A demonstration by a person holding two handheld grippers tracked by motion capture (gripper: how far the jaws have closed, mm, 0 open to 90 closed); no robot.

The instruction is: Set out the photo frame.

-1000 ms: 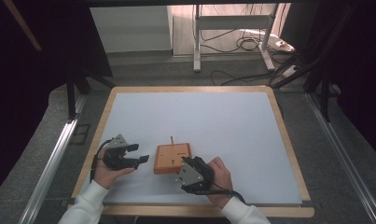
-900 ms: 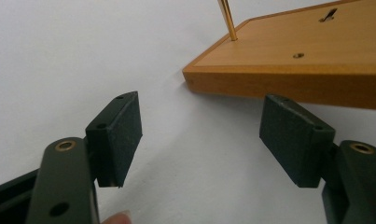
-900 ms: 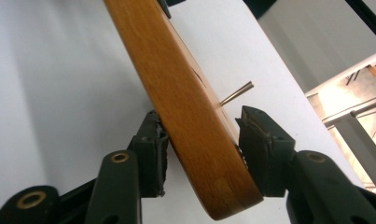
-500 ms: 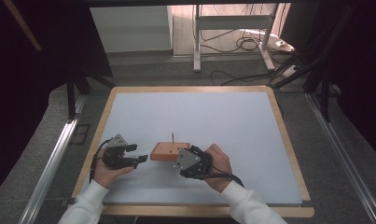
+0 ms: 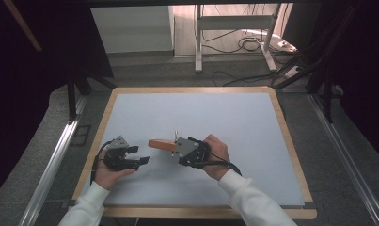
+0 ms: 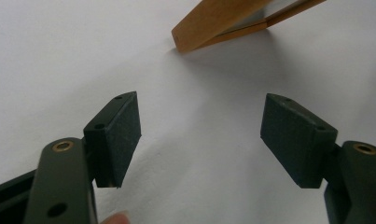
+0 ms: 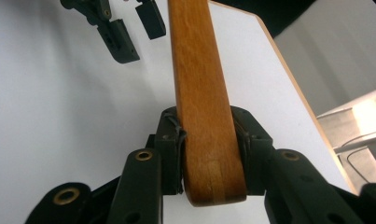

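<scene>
Right gripper (image 5: 175, 147) jaws, just closing, clamped flat orange-brown wooden board (image 7: 202, 93), lifted off white bench (image 5: 234, 117); left gripper (image 5: 139, 157) jaws apart, empty. Next: prob. handover to the left.

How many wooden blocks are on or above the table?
1. The wooden block is clamped at one end in the right gripper, raised near the table's front middle, pointing toward the open left gripper.

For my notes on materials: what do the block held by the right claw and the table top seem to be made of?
The block looks like wood with a smooth, maybe varnished, orange-brown finish: faint grain lines run along its edge. The table top seems a matte white sheet, perhaps laminate or plastic, without gloss; its rim looks like light wood.
</scene>
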